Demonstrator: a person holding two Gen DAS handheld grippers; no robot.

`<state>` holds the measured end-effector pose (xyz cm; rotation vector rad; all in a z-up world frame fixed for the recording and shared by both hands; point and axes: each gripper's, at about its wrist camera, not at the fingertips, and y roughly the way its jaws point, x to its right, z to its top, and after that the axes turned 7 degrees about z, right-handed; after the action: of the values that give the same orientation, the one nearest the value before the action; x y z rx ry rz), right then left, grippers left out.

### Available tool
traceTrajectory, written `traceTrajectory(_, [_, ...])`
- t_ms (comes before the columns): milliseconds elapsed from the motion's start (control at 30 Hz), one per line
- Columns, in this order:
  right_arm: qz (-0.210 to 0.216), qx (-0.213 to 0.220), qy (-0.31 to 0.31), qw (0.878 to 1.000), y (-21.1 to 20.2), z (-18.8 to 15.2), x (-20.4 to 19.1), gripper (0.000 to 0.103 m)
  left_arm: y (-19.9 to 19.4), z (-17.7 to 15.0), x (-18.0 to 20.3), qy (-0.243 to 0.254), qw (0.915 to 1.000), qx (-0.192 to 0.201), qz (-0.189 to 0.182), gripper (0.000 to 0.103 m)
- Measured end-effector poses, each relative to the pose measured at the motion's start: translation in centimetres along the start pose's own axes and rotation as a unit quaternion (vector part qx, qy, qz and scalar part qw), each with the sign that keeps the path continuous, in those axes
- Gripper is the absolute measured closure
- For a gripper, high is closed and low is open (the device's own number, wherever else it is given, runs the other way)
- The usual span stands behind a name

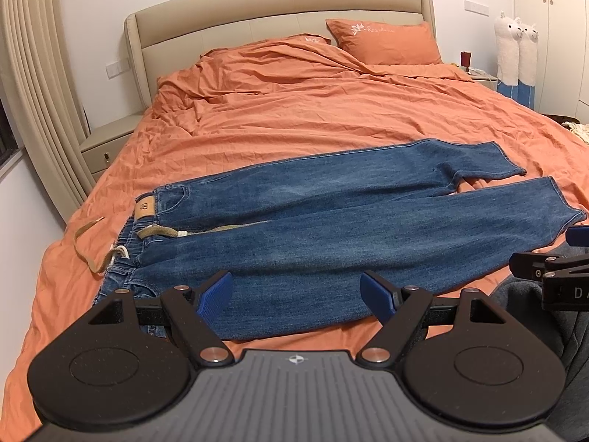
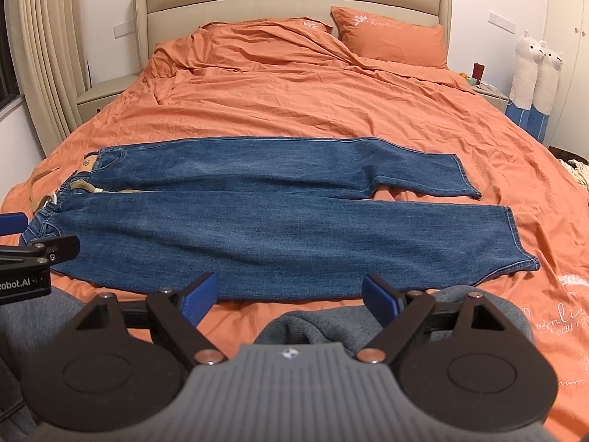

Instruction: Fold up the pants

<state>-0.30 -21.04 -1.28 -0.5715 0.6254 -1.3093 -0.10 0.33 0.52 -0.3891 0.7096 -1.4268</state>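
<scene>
Blue jeans (image 1: pixel 313 228) (image 2: pixel 279 221) lie flat across the orange bed, waistband to the left, both legs stretched to the right and slightly parted at the hems. A beige drawstring (image 1: pixel 92 250) trails from the waistband. My left gripper (image 1: pixel 297 296) hovers open above the near edge of the jeans, close to the waist half, nothing between its blue pads. My right gripper (image 2: pixel 285 300) stands open over the near edge of the lower leg, also empty. Each gripper shows at the edge of the other's view.
The orange duvet (image 2: pixel 294 103) covers the bed, with pillows (image 2: pixel 394 37) by the beige headboard. A grey garment (image 2: pixel 313 324) lies at the near bed edge under my right gripper. Nightstands (image 1: pixel 106 143) flank the bed; curtains hang at left, plush alpacas (image 2: pixel 537 73) at right.
</scene>
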Motion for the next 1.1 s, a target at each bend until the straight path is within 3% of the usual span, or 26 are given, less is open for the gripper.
traceTrajectory(1100, [-0.002, -0.001, 0.008, 1.000, 0.01, -0.63, 0.12, 0.021, -0.55, -0.20, -0.16, 0.002, 1.0000, 0.004, 0.000, 0.010])
